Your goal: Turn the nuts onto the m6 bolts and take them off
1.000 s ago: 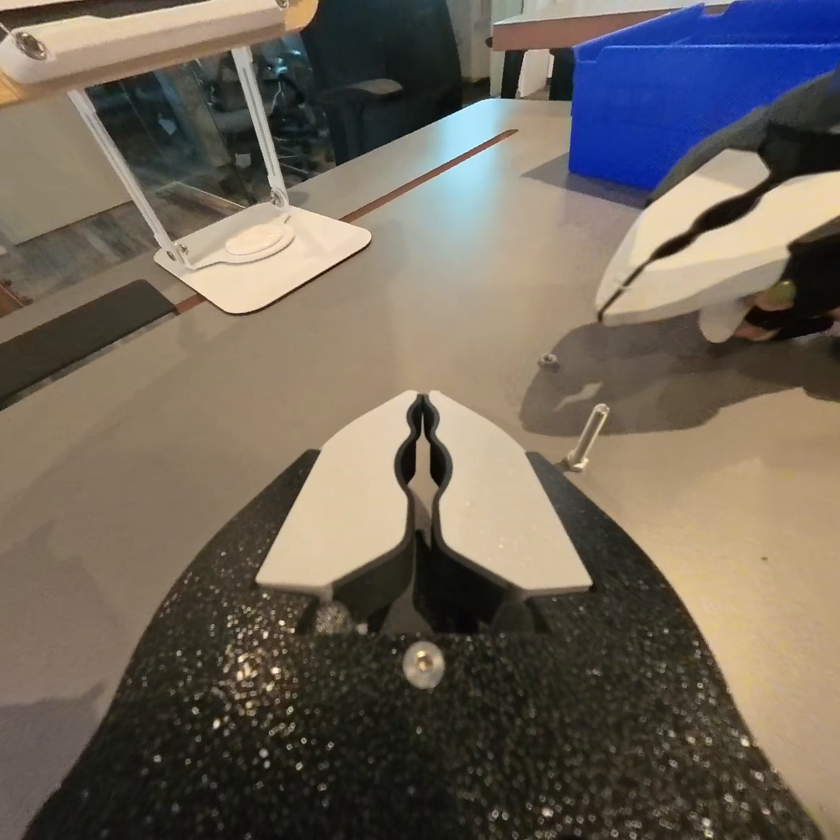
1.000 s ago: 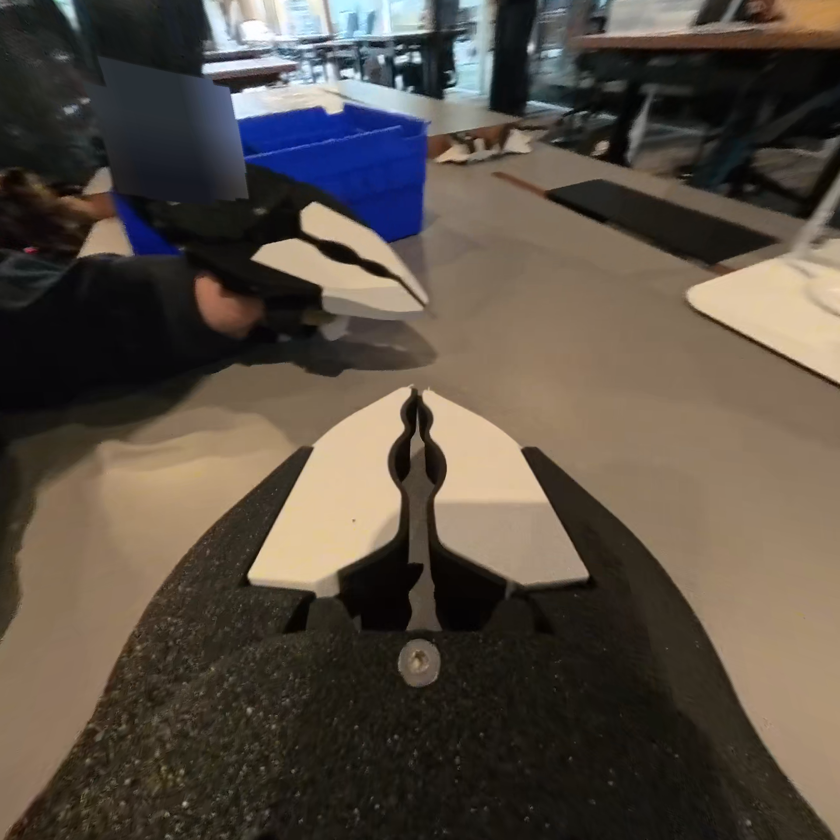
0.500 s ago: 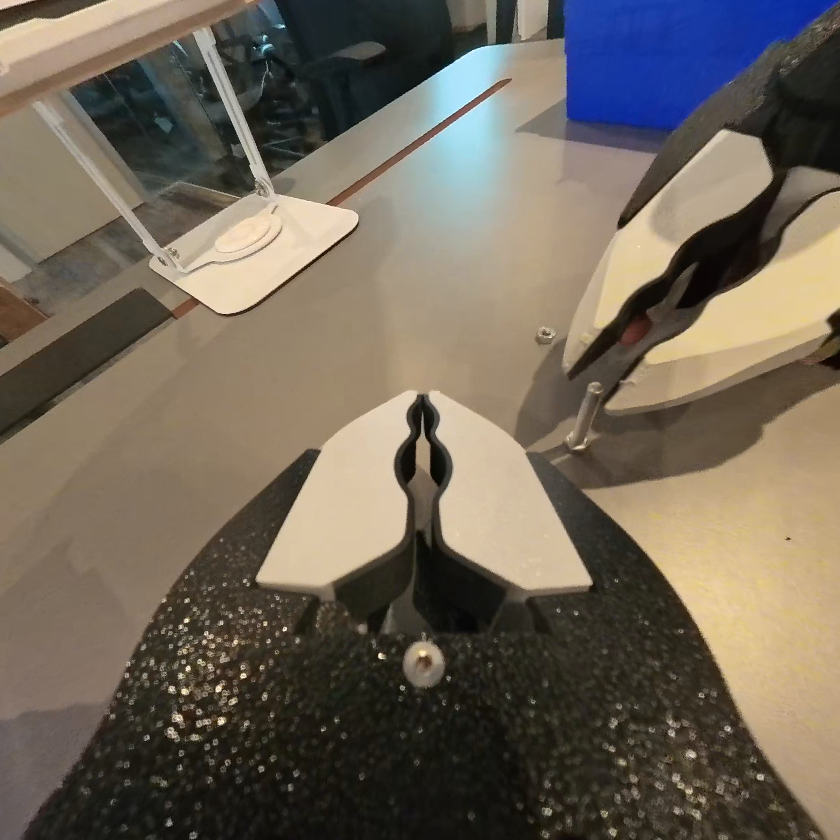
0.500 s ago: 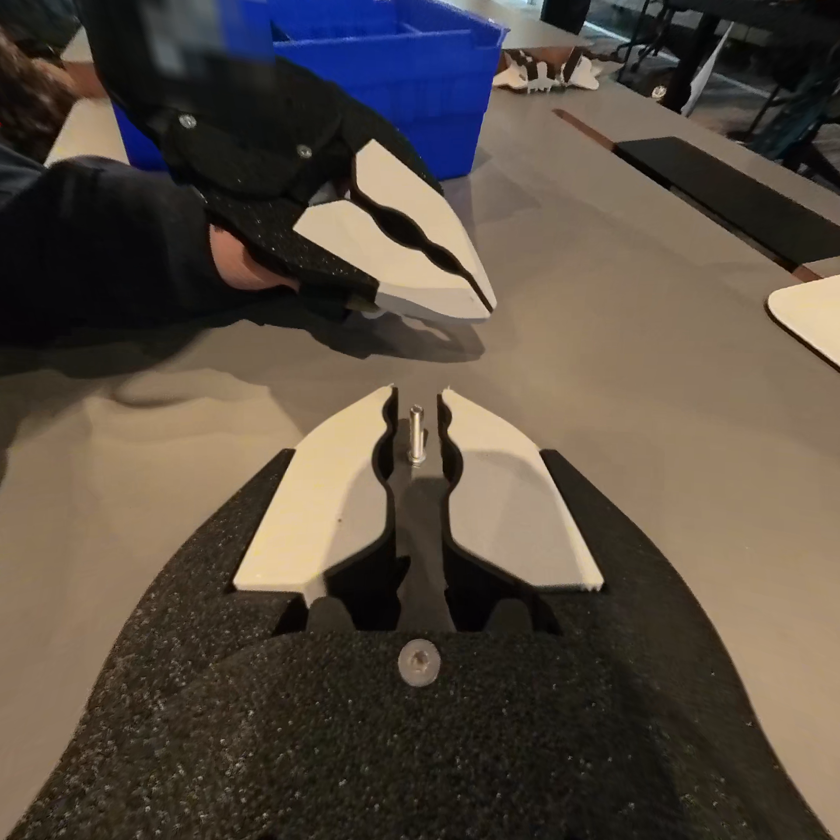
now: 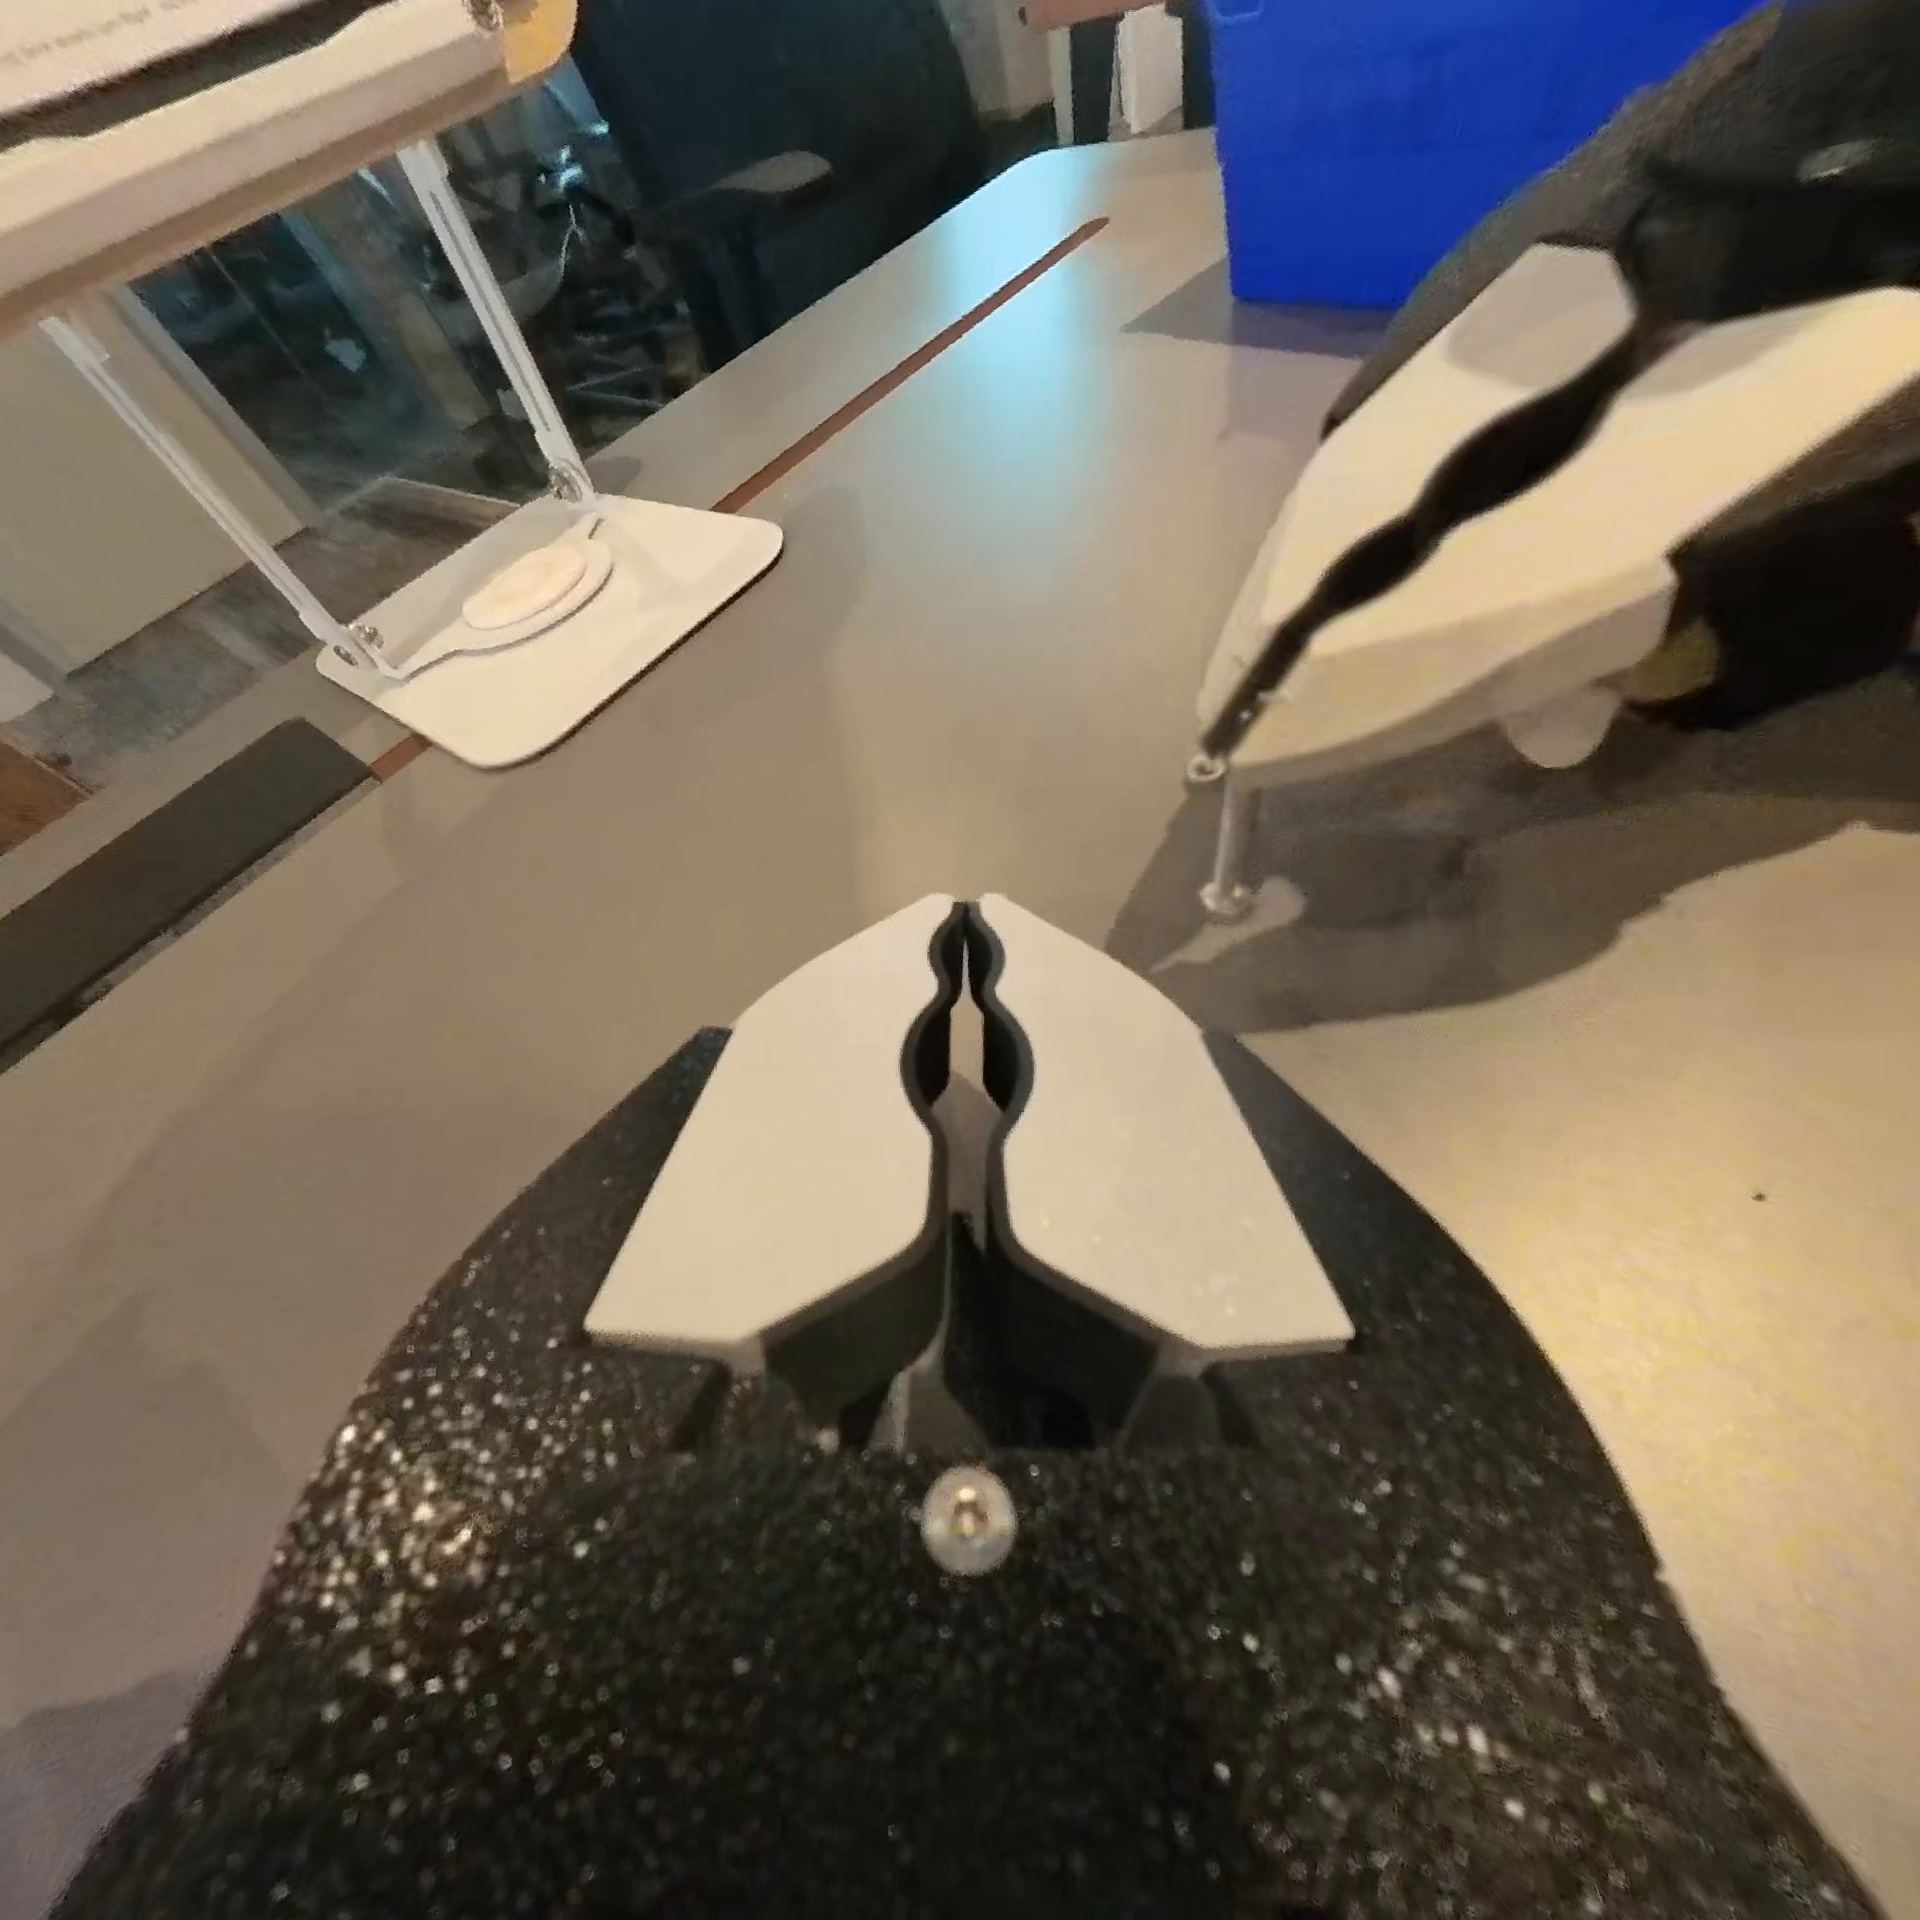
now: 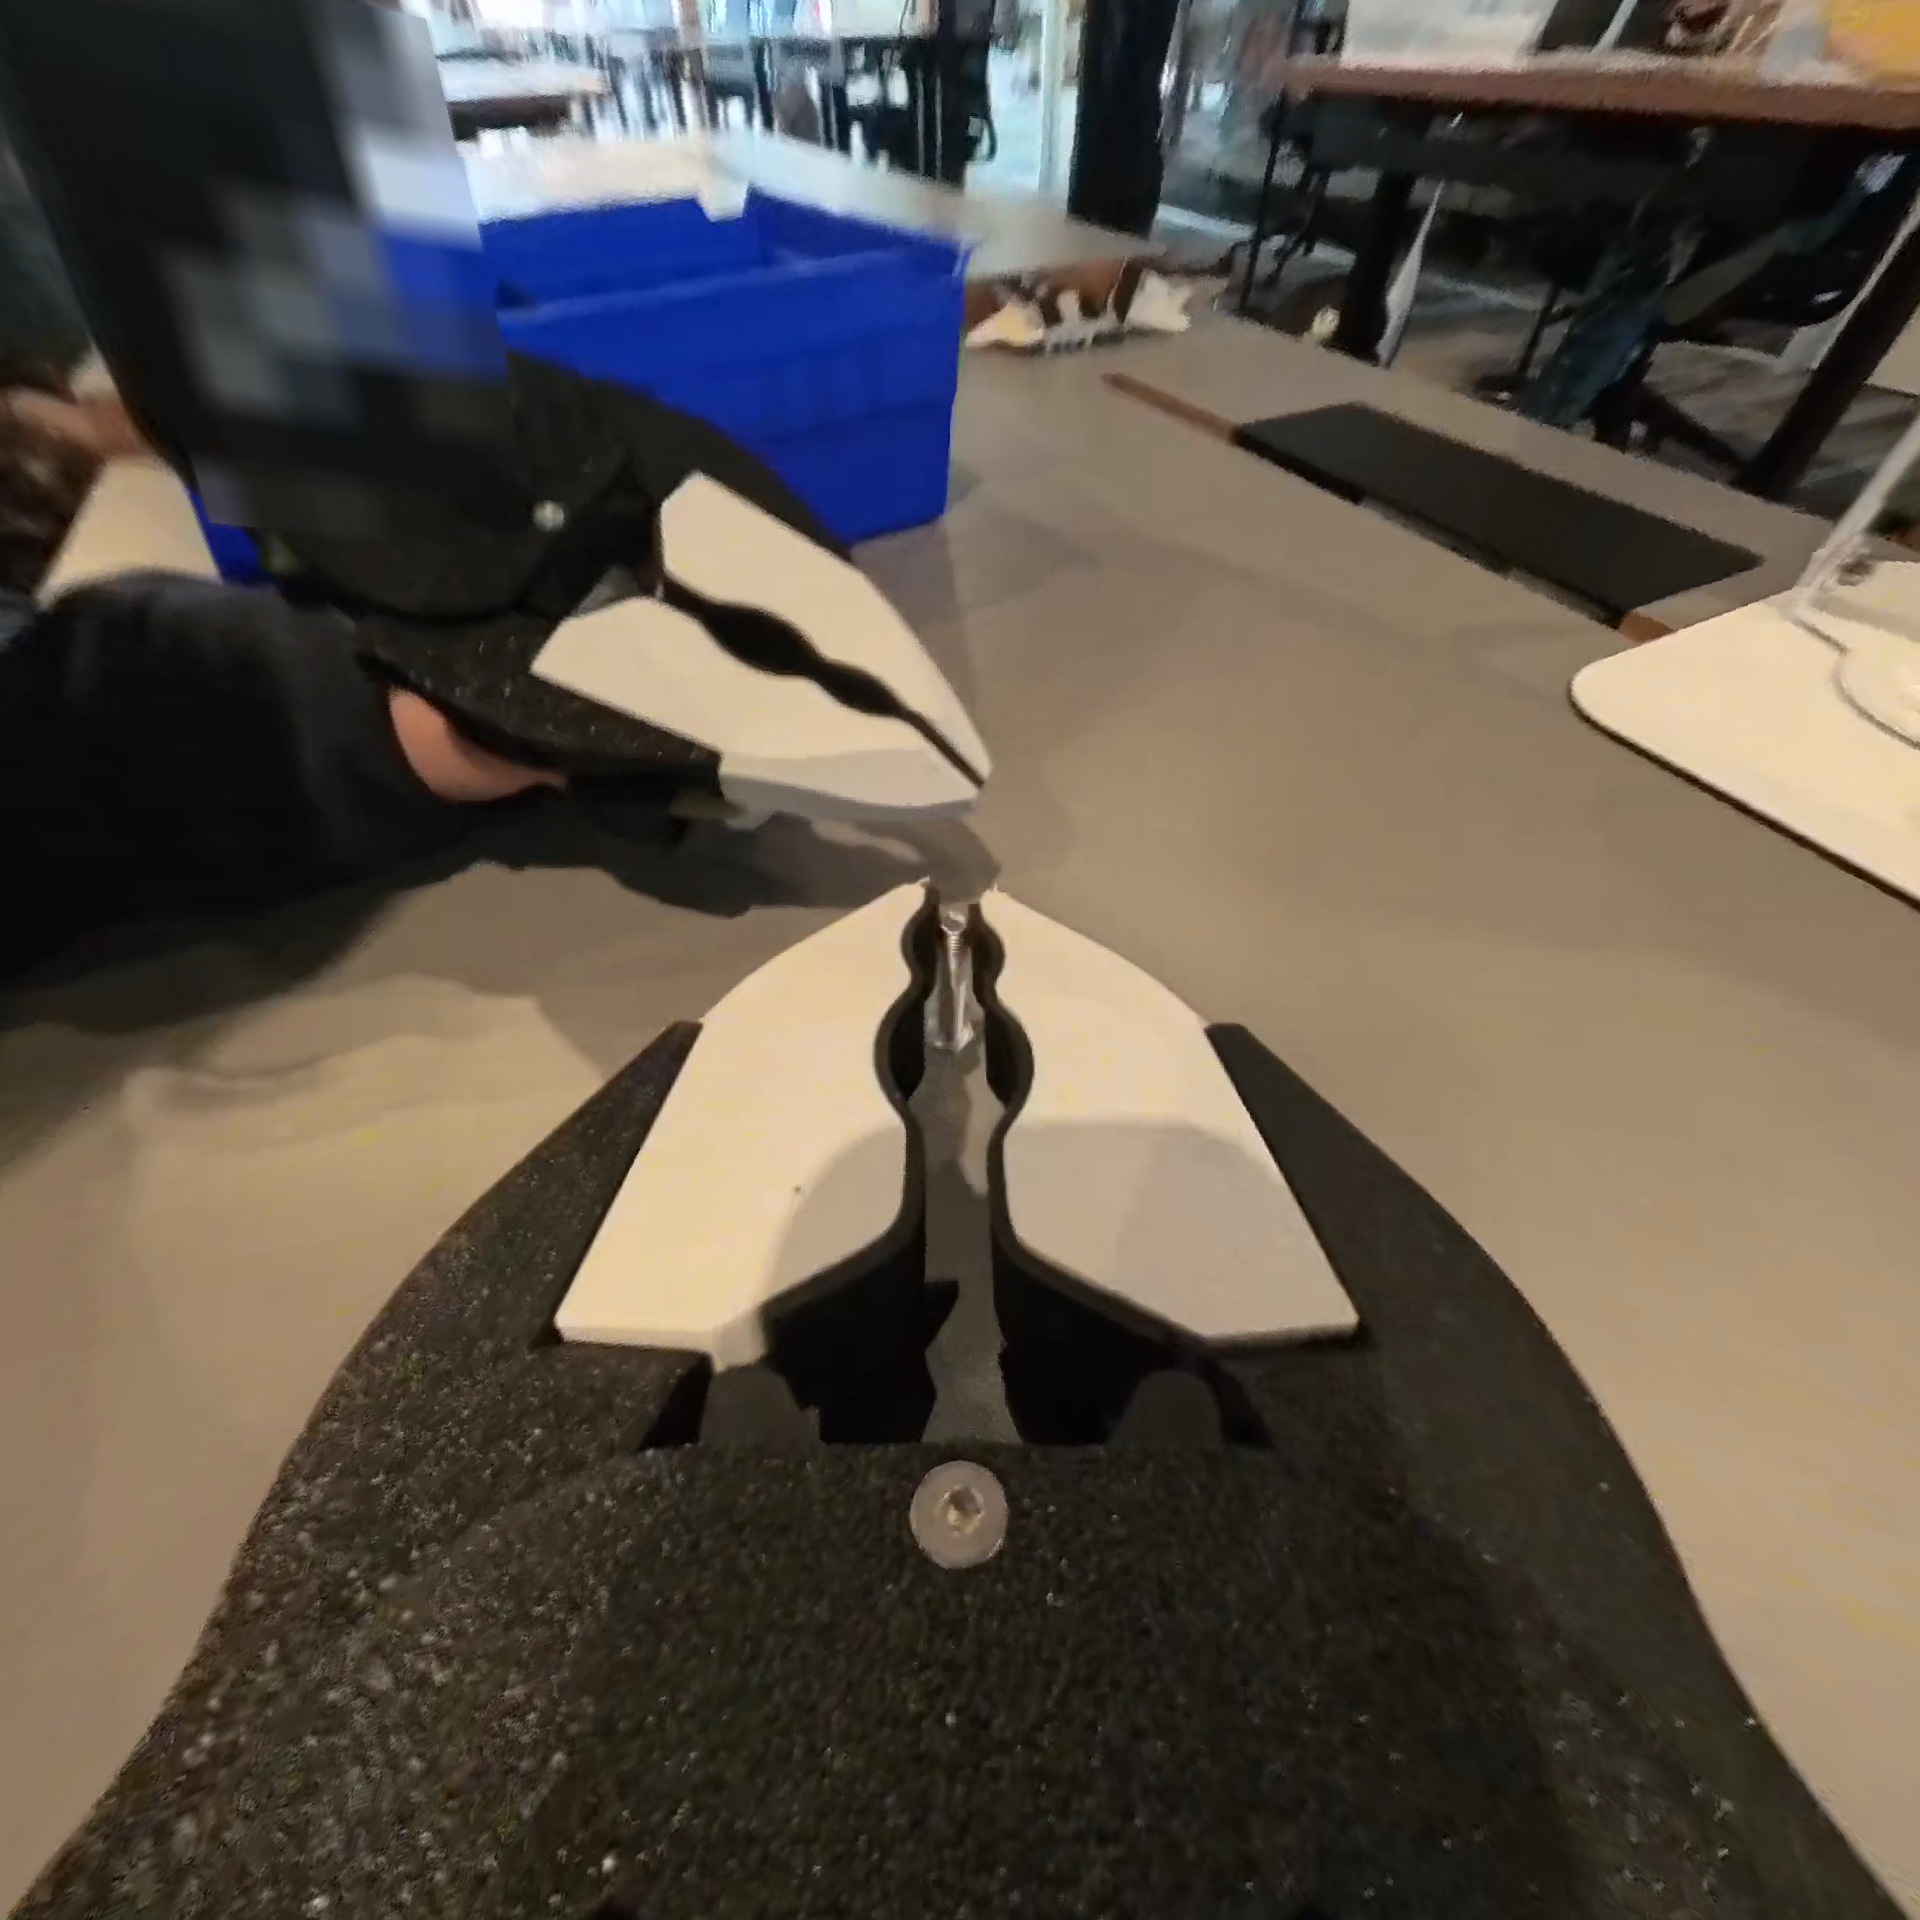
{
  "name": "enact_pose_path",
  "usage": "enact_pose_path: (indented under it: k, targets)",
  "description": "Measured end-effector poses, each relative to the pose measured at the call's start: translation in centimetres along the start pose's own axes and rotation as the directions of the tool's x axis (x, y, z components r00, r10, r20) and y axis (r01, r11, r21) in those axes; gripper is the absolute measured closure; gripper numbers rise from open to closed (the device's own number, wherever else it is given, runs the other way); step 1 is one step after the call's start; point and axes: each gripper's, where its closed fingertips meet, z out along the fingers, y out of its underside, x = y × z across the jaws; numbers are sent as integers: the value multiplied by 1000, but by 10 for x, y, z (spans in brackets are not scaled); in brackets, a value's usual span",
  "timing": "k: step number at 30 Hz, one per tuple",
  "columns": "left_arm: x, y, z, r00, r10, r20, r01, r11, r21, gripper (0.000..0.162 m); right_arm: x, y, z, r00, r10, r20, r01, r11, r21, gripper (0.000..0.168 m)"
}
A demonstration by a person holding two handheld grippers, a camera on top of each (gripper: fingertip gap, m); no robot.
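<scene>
Bolt (image 5: 1236, 840) stands head-down on the bench (image 5: 727, 831), clamped at its upper shank by the right hand-held gripper (image 6: 954, 904). Left hand-held gripper (image 5: 963, 914) is closed, empty. Steel: light, rigid, slippery; grip threads squarely.

bolt (image 5: 1233, 840): silver, upright, head down on the grey table, threaded end up | nut (image 5: 1205, 768): small, silver, lying flat just beyond the bolt's top

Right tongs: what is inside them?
A bolt stands upright between the right tongs, head down on the table. In the left wrist view, the tongs cover its top end.
</scene>
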Motion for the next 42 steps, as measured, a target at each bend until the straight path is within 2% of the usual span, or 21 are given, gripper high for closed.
enact_pose_path:
  k: [3,5,8,14,26,30,33,36,38,42]
  targets:
    - [10,-12,-4,998,13,-60,-8,996,87,162,4,-11,-5,998,58,14,-59,994,89,163]
    - [21,-18,-5,991,-1,-133,17,993,120,136,1,-18,-8,997,70,45,-75,987,140,163]
    - [31,-17,-4,984,17,-175,1,995,102,126,-6,-27,-10,995,59,79,-73,978,196,163]
    - [43,-18,-4,976,77,-206,-54,992,116,133,-17,-35,-12,987,49,150,-86,964,250,163]
    - [50,-22,-7,967,110,-228,-75,985,155,150,-23,-40,-13,985,31,172,-79,956,283,163]
    - [48,-23,-8,969,122,-217,-86,982,166,151,-23,-41,-14,984,37,174,-87,954,288,163]
    - [40,-23,-7,979,122,-164,-95,982,161,151,-14,-40,-14,993,32,117,-64,958,279,162]
    - [23,-19,-5,990,116,-78,-105,985,135,151,8,-44,-24,999,41,-27,-32,955,294,159]
    - [15,-18,-6,995,91,-39,-86,988,131,151,22,-39,-30,994,31,-106,-5,971,240,168]
    - [10,-19,-7,998,37,-44,-30,990,140,151,48,-20,-36,968,20,-251,7,994,107,168]
